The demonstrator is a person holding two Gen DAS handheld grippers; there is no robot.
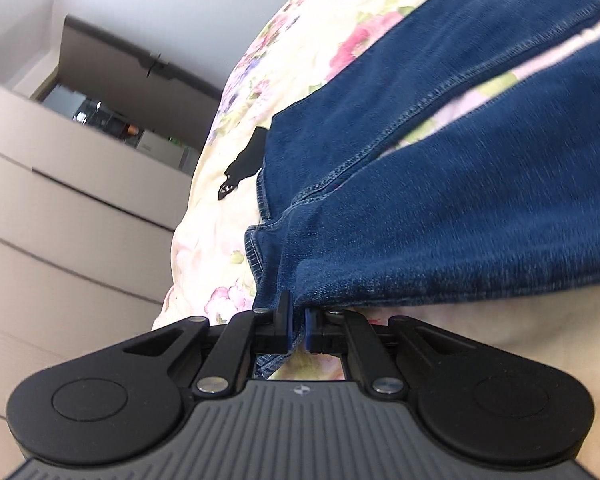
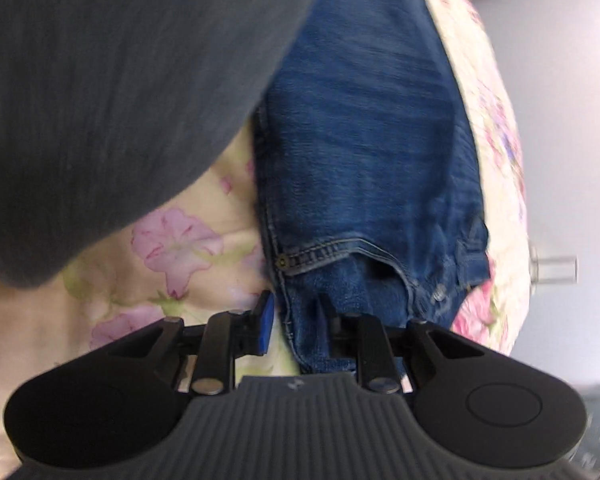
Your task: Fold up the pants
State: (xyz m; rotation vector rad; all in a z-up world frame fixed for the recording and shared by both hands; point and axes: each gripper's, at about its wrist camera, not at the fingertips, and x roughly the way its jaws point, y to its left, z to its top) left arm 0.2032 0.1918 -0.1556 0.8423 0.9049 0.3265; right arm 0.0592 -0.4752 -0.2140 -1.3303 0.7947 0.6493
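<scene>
Blue jeans (image 1: 460,200) lie spread over a floral bedspread (image 1: 228,160), their two legs running away from me with a strip of bedspread between them. My left gripper (image 1: 298,320) is shut on the hem end of the nearer leg, and denim hangs down through the closed blue pads. In the right wrist view the jeans (image 2: 360,140) show their top end with a stitched pocket (image 2: 340,252). My right gripper (image 2: 298,312) stands at the waistband with a bunch of denim held between its fingers. Its right finger is partly hidden by the cloth.
A pale chest of drawers (image 1: 60,220) stands left of the bed, with a shelf of small items above it. A small black object (image 1: 246,160) lies on the bedspread beside the jeans. A blurred dark grey sleeve (image 2: 120,100) fills the upper left of the right wrist view. The bedspread's (image 2: 180,248) right edge drops off toward a grey floor.
</scene>
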